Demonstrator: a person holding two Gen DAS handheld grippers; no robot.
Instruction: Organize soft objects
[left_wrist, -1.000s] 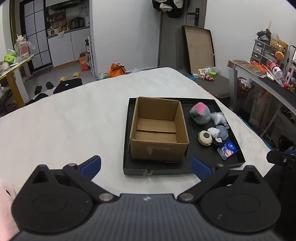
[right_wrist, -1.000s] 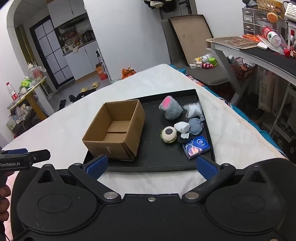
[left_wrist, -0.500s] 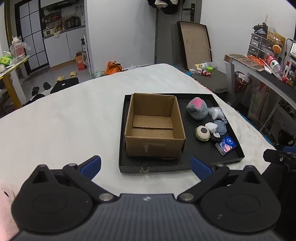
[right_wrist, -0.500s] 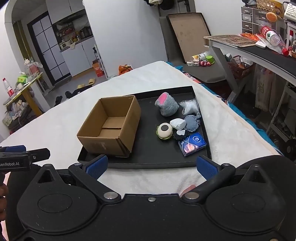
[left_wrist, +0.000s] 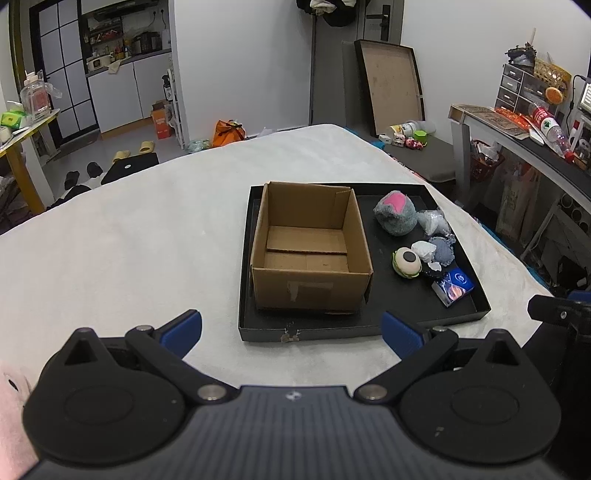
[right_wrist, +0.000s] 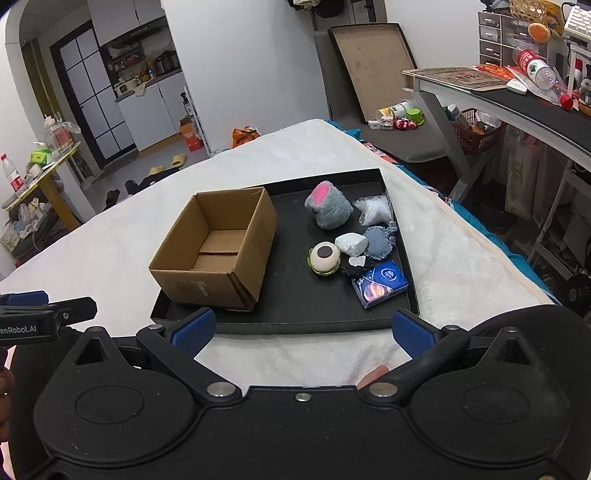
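Both tools, left tool (left_wrist: 291, 328) and right tool (right_wrist: 301, 326), gape wide and empty; the light open brown cardboard box (right_wrist: 218, 251) may skid on the shallow black tray (right_wrist: 295, 314) if nudged.

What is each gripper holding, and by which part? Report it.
Nothing is held. The left gripper and right gripper are both open and empty, short of the black tray; the soft items lie untouched.

Box (left_wrist: 310, 247) left of toys (left_wrist: 395, 218), on tray (left_wrist: 332, 328)
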